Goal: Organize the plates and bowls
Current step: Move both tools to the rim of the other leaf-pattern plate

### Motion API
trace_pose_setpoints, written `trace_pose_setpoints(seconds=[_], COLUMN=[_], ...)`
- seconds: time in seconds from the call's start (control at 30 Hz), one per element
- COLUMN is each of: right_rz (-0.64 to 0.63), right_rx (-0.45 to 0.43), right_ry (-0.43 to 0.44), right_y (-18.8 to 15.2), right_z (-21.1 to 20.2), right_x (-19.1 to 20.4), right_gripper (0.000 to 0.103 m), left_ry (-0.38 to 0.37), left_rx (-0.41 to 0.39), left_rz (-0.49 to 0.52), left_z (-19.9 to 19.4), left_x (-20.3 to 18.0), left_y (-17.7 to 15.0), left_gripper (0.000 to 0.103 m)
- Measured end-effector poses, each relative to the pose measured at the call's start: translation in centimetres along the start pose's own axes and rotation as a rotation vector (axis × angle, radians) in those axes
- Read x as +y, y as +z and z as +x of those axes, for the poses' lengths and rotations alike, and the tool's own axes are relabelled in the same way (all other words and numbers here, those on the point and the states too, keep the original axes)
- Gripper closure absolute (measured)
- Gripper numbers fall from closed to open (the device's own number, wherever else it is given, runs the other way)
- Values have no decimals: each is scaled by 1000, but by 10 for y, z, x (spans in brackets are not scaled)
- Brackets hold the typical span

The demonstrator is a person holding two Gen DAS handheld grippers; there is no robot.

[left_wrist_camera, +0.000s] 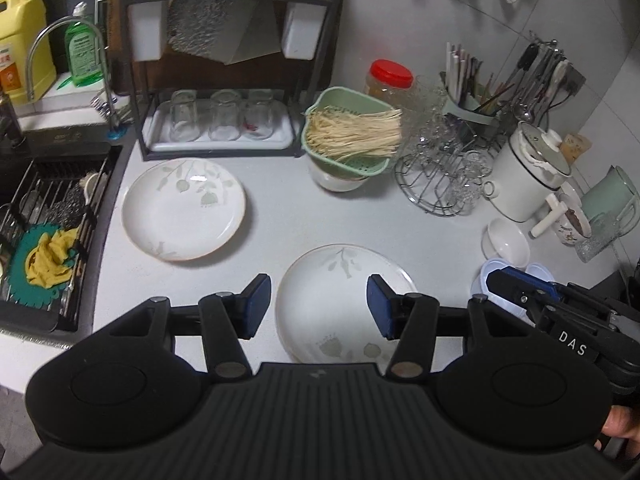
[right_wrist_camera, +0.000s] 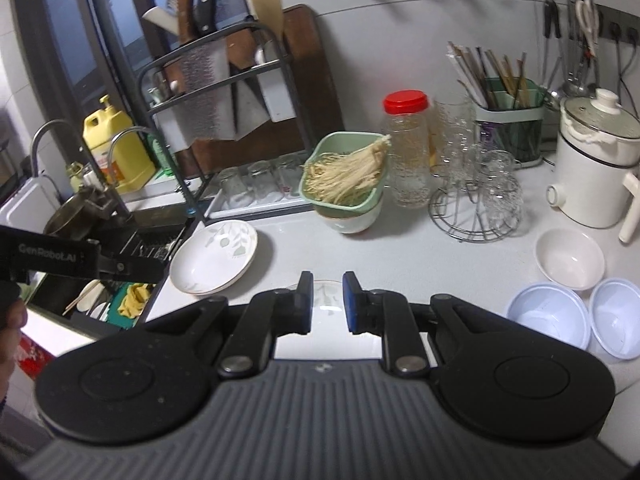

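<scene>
Hovering above a leaf-patterned plate (left_wrist_camera: 336, 304) on the tabletop (left_wrist_camera: 280, 216), the left hand-held gripper (left_wrist_camera: 319, 306) is spread empty, the right hand-held gripper (right_wrist_camera: 327, 302) nearly pressed together, empty.

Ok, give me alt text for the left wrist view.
The open left gripper hangs over a leaf-patterned plate on a grey counter, holding nothing. A matching second plate lies further back near the sink; the right gripper reaches in at right over pale bowls.
</scene>
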State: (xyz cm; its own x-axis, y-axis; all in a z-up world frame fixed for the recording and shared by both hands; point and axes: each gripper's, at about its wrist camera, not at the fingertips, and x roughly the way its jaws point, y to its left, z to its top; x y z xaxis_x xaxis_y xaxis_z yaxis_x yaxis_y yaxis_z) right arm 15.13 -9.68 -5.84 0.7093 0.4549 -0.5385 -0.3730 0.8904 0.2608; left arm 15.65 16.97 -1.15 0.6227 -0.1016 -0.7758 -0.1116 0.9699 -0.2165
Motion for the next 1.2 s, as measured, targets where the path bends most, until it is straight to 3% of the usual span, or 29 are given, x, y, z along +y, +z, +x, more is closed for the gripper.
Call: trace_pose_setpoints(seconds=[0.37, 0.6, 0.63, 0.7, 0.73, 0.77, 1.2], right_rz=[-65, -147, -154, -159, -158, -156, -110], right_rx=[59, 71, 71, 61, 56, 50, 69], right_ry=[99, 93, 93, 86, 83, 80, 42], right_y=[4, 2, 1, 1, 0, 0, 8], right_z=[23, 33, 33, 33, 33, 34, 54], right_x=[26, 32, 31, 29, 28, 27, 38], right_gripper=[83, 79, 73, 47, 26, 15, 16], left_ry=[129, 184, 182, 188, 199, 213, 158], left_rx=[-1, 7, 5, 4, 3, 0, -6], left_rz=[-74, -152, -158, -157, -156, -156, -92], left_z=[-11, -5, -3, 0, 1, 2, 24], left_x=[29, 40, 39, 37, 37, 36, 62], left_y=[-8, -19, -21, -22, -22, -21, 14], left_gripper=[40, 32, 29, 20, 15, 13, 10])
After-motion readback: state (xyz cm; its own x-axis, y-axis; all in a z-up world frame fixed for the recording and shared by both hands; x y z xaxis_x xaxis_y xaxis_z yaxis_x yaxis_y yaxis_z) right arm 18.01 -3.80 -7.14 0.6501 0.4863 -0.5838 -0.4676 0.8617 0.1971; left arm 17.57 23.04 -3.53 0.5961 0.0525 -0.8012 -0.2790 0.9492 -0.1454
